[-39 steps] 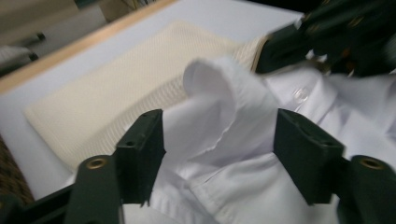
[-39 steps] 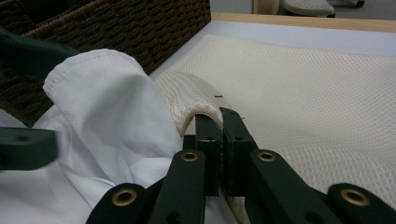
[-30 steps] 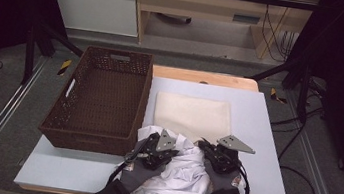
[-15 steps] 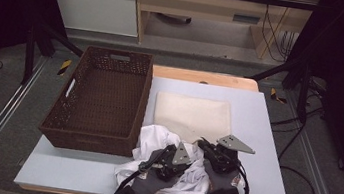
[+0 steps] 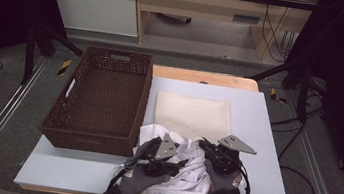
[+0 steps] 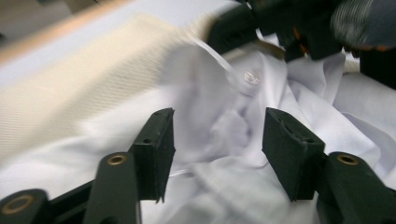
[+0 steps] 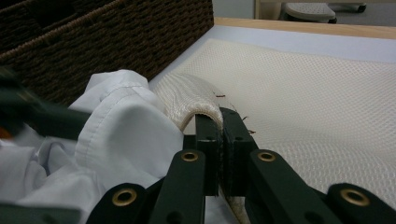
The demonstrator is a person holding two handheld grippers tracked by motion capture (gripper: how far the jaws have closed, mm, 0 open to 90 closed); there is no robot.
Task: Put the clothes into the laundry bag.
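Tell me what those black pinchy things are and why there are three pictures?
They are grabbing tools a person holds, one per hand. One picture looks down from above; the others come from small cameras riding on each tool. On the table lie a brown basket, a cream mat and a crumpled white shirt. The left gripper has its jaws open over the shirt. The right gripper has its jaws shut on the mat's edge.
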